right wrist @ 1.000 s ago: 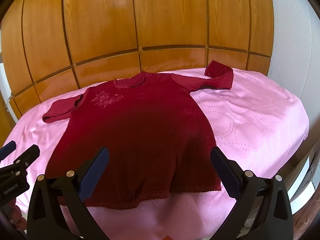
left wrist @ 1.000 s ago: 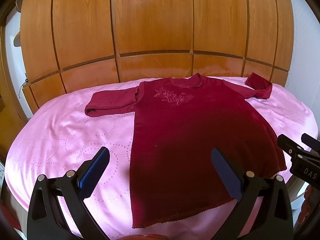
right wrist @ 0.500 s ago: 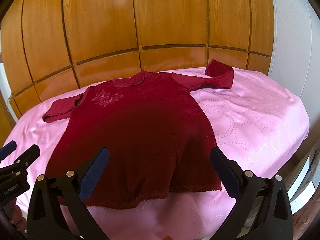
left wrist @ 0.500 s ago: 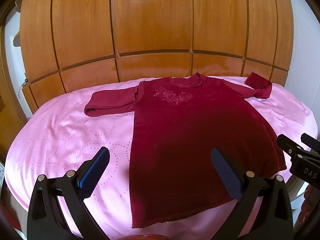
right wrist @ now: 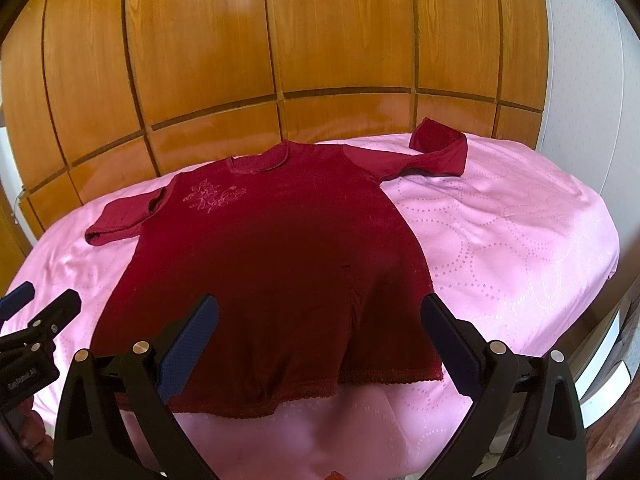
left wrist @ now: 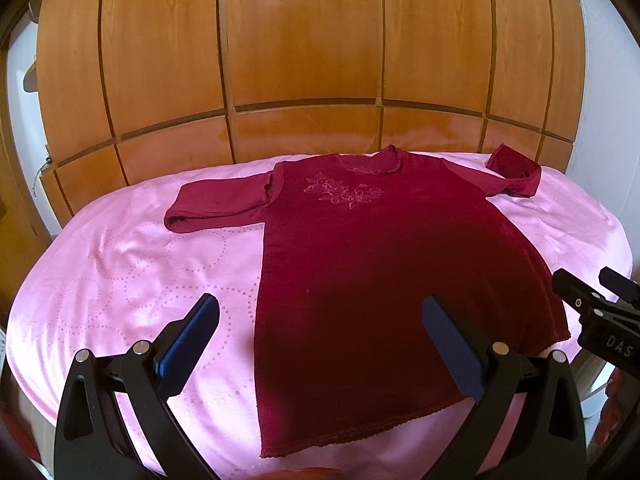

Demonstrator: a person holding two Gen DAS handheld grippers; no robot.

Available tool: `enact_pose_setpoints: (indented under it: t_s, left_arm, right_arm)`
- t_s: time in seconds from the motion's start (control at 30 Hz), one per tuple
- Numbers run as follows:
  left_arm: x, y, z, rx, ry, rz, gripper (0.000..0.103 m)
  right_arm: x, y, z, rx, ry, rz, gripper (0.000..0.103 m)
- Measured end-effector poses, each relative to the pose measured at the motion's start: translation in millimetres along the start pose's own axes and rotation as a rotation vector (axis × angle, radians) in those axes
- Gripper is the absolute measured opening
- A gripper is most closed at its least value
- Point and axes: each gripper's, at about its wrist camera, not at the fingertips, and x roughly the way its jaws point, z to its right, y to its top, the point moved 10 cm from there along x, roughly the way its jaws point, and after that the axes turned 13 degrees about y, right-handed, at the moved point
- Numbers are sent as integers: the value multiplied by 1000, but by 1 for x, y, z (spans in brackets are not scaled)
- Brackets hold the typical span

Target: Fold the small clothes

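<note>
Both grippers out in front of me, nothing held. Left gripper (left wrist: 320,344) hangs with its jaws spread wide over the near left part of the shirt (left wrist: 372,272); right gripper (right wrist: 320,340) likewise spread, over the near hem (right wrist: 304,396). Each shows at the edge of the other's view.

Shirt lies face up and flat on the pink bedspread (left wrist: 120,280), hem toward me, collar (right wrist: 258,162) at the far end by the wooden panelling (left wrist: 304,40). Left sleeve (left wrist: 218,208) stretched out flat. Right sleeve (right wrist: 434,152) doubled back on itself, cuff standing up.

My reading: folding not yet begun; first grasp is the step in hand. To do it well, I would flatten that far right sleeve first, or the fold will trap a lump. Pinch only the shirt at hem corner and shoulder, not the bedspread beneath; the satin looks slippery and may ride up with it. Lift low, carry across evenly, both ends together, so the long edge stays straight.

Against the picture of one second ago: almost no change. Shirt and sleeves lie the same, jaws equally wide. The view has shifted only very slightly.
</note>
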Motion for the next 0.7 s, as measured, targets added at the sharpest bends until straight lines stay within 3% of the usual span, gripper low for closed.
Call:
enact_pose_setpoints:
  t_s: [0.1, 0.2, 0.27, 0.43, 0.57, 0.7]
  left_arm:
    - [4, -2, 5, 6, -54, -38, 101]
    - [10, -13, 19, -8, -236, -118, 101]
    - [16, -17, 19, -64, -309, -159, 101]
    - [42, -21, 4, -133, -290, -211, 101]
    - [65, -25, -18, -121, -220, -190, 101]
    - [92, -34, -42, -130, -209, -251, 101]
  right_arm:
    - [1, 0, 1, 0, -2, 0, 100]
    - [0, 2, 2, 1, 5, 18, 100]
    - [-1, 5, 6, -3, 4, 31, 100]
    - [3, 11, 16, -36, 61, 71, 100]
    - [19, 2, 53, 46, 36, -5, 100]
    - [30, -2, 97, 133, 68, -29, 100]
